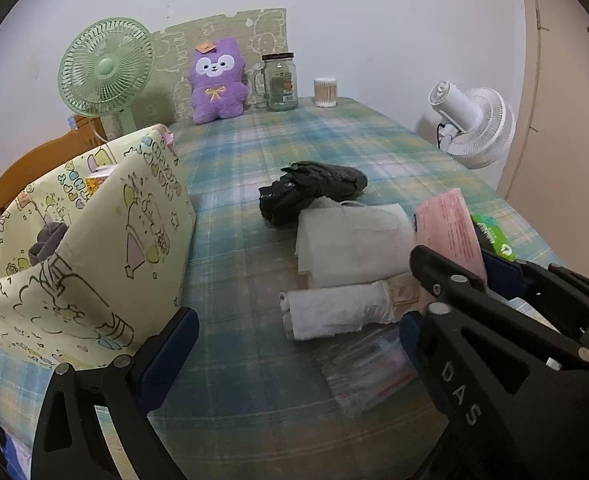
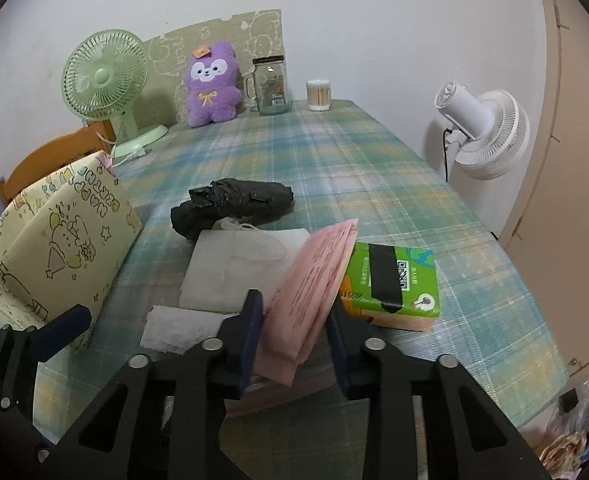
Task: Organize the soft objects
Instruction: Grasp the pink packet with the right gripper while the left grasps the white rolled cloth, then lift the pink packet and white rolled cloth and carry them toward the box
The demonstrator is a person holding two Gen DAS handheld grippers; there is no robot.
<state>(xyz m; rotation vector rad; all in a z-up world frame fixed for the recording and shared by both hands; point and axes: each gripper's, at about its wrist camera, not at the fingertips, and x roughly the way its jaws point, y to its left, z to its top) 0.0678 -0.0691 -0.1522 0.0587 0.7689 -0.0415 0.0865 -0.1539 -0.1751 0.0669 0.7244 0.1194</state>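
1. The right tool (image 2: 294, 340) has its two fingers on either side of a pink folded packet (image 2: 314, 280). The packet stands on edge between the pads, but a gap shows on the right side, so I cannot tell whether it is truly clamped.
2. The left tool (image 1: 298, 340) is spread wide with nothing between its fingers, above the plaid-covered desk (image 1: 334, 140).
3. The packet's long axis runs away from the right tool, leaning toward the green tissue pack (image 2: 394, 276) just beside it.
4. Ahead of the left tool lie a rolled white cloth (image 1: 334, 312), a folded white cloth (image 1: 354, 236) and a black bundle (image 1: 310, 188).
5. The patterned fabric bin (image 1: 94, 248) stands open to the left, nearest the left tool; moving the packet there likely means crossing leftward over the cloths.
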